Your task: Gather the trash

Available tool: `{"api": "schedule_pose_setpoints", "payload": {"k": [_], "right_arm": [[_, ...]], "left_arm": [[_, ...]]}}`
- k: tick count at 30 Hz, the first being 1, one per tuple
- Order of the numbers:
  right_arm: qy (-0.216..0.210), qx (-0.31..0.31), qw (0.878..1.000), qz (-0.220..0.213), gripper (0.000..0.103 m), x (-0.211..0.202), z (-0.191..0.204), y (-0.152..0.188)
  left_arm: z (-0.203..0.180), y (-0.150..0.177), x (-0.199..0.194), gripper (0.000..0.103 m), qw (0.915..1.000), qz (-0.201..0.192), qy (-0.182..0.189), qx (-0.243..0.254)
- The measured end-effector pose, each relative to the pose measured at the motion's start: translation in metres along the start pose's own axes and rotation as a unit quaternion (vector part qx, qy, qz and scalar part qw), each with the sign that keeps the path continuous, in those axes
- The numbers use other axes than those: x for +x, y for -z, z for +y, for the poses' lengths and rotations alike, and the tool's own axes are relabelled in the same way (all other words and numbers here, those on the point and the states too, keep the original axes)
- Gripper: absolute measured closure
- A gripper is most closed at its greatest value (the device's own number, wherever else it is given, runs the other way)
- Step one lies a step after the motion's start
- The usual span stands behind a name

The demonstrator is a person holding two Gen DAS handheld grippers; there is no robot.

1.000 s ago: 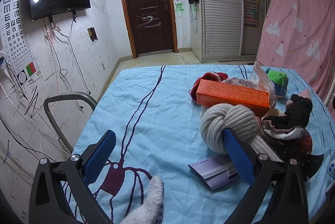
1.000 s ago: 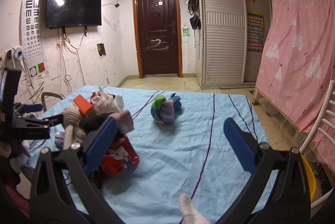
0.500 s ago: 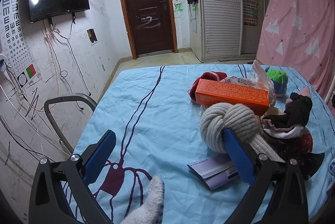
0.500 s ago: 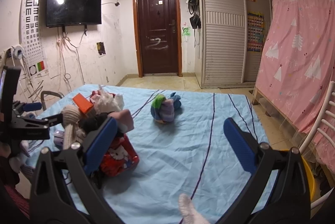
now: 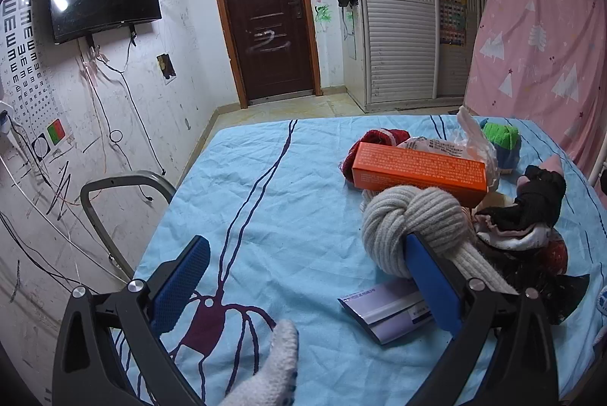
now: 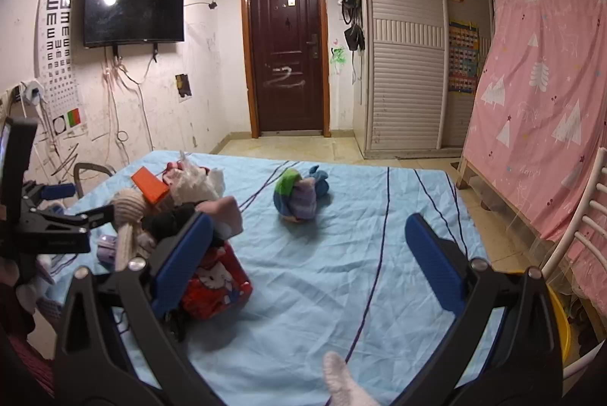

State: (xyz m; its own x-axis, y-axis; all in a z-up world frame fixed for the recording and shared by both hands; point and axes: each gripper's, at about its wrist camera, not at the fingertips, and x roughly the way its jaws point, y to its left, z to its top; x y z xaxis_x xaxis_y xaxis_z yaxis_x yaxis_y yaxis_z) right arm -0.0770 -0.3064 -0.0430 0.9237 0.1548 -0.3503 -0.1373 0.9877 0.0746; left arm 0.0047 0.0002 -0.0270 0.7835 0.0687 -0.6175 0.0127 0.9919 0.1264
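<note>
On the blue sheet (image 5: 265, 216) lies a pile: an orange box (image 5: 417, 169), a crinkled plastic bag (image 5: 466, 140), a knotted cream sock (image 5: 417, 220), a small purple-and-white box (image 5: 387, 307), black and red cloth items (image 5: 538, 205). My left gripper (image 5: 303, 277) is open and empty, low over the sheet, its right finger beside the cream sock. My right gripper (image 6: 307, 254) is open and empty above the sheet; its left finger overlaps a red printed pouch (image 6: 216, 280). The orange box (image 6: 150, 184) shows there too.
A green-blue-purple rolled sock bundle (image 6: 299, 193) lies mid-sheet. A grey chair frame (image 5: 114, 201) stands at the bed's left edge. A yellow bin (image 6: 557, 322) and a white chair (image 6: 580, 227) stand at the right. Pink curtain (image 6: 538, 102) at the right.
</note>
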Motion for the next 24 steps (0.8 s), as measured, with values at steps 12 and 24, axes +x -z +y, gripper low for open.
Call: {"api": "schedule_pose_setpoints", "payload": {"k": [12, 24], "right_arm": [[0.000, -0.001, 1.000, 0.002, 0.005, 0.001, 0.000, 0.000], [-0.106, 0.006, 0.994, 0.032, 0.005, 0.002, 0.015, -0.020]], "left_arm": [[-0.001, 0.000, 0.001, 0.010, 1.0000, 0.001, -0.001, 0.002], [0.012, -0.032, -0.006, 0.010, 0.9923, 0.031, 0.115, -0.036]]}}
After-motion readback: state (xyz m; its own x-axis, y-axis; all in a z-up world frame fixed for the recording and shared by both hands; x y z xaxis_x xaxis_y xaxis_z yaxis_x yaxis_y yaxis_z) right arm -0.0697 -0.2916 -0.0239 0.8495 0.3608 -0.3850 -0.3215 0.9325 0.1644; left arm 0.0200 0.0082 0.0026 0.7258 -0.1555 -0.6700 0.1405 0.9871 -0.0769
